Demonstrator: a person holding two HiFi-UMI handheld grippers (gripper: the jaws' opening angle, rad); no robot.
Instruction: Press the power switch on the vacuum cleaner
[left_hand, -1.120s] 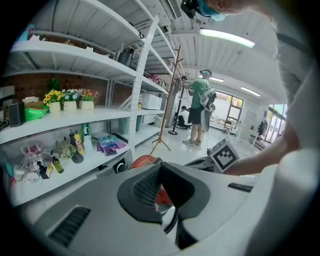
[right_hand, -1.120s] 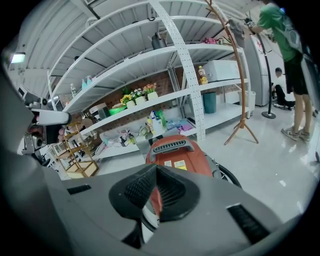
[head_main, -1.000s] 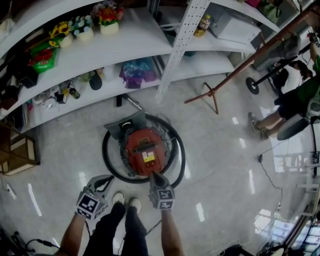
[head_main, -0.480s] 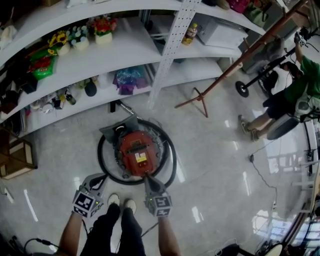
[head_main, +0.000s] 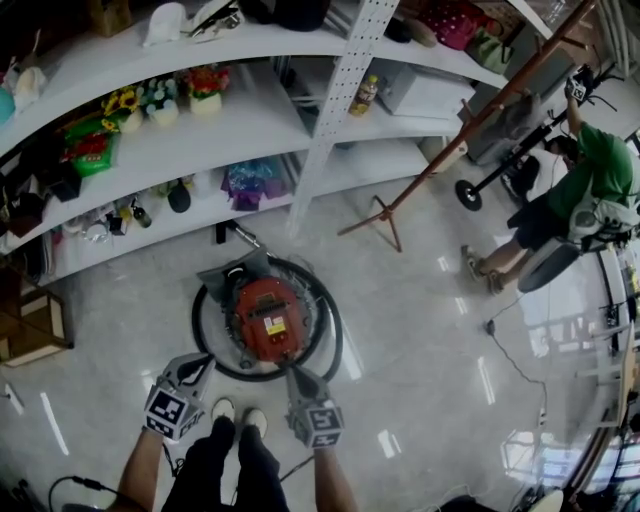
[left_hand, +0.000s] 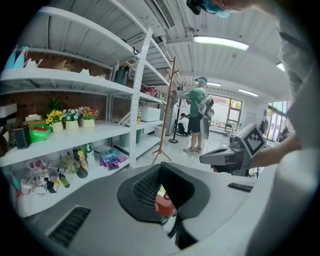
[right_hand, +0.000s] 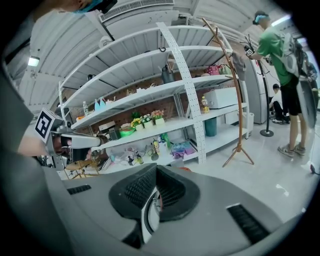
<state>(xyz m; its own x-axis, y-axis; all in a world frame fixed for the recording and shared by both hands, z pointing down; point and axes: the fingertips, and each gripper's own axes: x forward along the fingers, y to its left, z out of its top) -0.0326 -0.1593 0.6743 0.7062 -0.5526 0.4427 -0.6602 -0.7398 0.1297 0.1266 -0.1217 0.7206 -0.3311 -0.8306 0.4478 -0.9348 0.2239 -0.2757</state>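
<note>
Grey polished floor (head_main: 420, 330) fills most of the head view, with white shelving (head_main: 250, 110) curving across the top and carrying potted flowers (head_main: 205, 80), bottles and packets. A brown wooden coat stand (head_main: 470, 130) leans across the upper right, and a person in a green shirt (head_main: 590, 170) stands beyond it at the right edge. The red vacuum cleaner (head_main: 266, 320) sits on the floor in front of the lowest shelf, left of centre, directly ahead of the wearer's shoes (head_main: 222, 409). A black hose (head_main: 335, 340) lies coiled in a ring around its body.

The left gripper (head_main: 192, 372) is held over the floor just outside the hose ring, at its near left. Its jaws stand apart with nothing between them (a patch of the red body shows through the gap in the left gripper view). The right gripper (head_main: 297, 378) points at the near edge of the vacuum cleaner, with its tip over the hose. Its jaws are drawn together to a narrow slit and grasp nothing. Whether the tip touches the machine cannot be told. A yellow label (head_main: 270, 324) marks the top of the red body
</note>
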